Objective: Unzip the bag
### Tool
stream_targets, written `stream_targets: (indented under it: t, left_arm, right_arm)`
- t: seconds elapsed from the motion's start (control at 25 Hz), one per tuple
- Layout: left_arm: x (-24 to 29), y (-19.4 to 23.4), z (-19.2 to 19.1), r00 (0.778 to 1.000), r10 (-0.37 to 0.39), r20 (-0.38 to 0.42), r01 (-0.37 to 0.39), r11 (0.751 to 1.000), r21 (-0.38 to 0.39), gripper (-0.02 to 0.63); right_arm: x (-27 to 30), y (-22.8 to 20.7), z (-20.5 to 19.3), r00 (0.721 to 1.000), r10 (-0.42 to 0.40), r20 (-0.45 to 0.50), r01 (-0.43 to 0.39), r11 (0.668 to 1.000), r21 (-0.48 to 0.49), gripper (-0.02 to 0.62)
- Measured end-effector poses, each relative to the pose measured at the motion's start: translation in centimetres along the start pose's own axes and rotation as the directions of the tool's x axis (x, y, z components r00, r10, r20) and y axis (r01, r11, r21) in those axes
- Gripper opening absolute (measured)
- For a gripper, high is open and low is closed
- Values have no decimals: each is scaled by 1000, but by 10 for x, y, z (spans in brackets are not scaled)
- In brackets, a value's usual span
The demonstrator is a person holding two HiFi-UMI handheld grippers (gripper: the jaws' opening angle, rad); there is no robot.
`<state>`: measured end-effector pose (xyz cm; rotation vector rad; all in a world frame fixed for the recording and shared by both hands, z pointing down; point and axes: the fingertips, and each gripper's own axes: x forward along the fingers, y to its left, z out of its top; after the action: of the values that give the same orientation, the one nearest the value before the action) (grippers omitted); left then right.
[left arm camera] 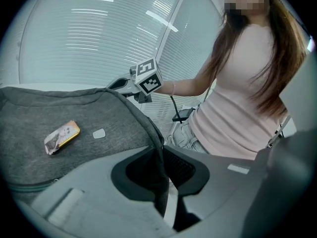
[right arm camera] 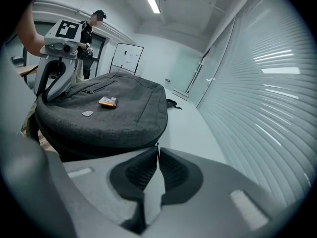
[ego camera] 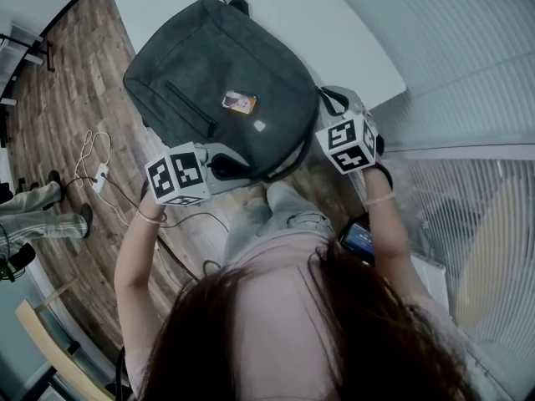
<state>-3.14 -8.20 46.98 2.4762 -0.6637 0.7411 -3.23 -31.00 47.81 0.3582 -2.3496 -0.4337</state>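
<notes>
The dark grey fabric backpack (ego camera: 217,82) lies flat on the white worktop (ego camera: 334,23), with its near edge turned toward me and its carry handle on the far side.

My left claw (left arm camera: 163,157) sits at the backpack's near-left corner. It is clamped on a fold of the backpack's edge fabric, and I can see the dark cloth pinched between the pads. I read that as the anchoring grip.

My right claw (right arm camera: 157,152) is at the backpack's near-right corner and points along its side seam. Its jaws are drawn almost together on a thin sliver at their tips. I take that sliver to be the small metal zip pull (right arm camera: 157,145), though it is too slight to be sure.

As for progress, I judge that the unzipping has barely begun, if at all. Both grips look set, but nowhere along the backpack's rim do I see a gap. The seam runs closed past the right claw, and the top panel sits flush.

What is left, as I see it, is essentially the whole pull: drawing the slider round the backpack's edge while the left claw holds the fabric taut.
</notes>
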Motion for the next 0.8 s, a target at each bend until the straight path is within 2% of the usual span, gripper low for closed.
stream_targets:
  t: [0.4, 0.8]
  left_arm:
    - [-1, 0, 0, 999, -35, -25, 34, 998, -44, 67]
    - [4, 5, 1, 999, -31, -27, 29, 998, -59, 67]
  right_arm:
    - [15, -7, 7, 993, 116, 2, -115, 992, -50, 21]
    - [33, -17, 13, 984, 178, -11, -178, 976, -123, 21]
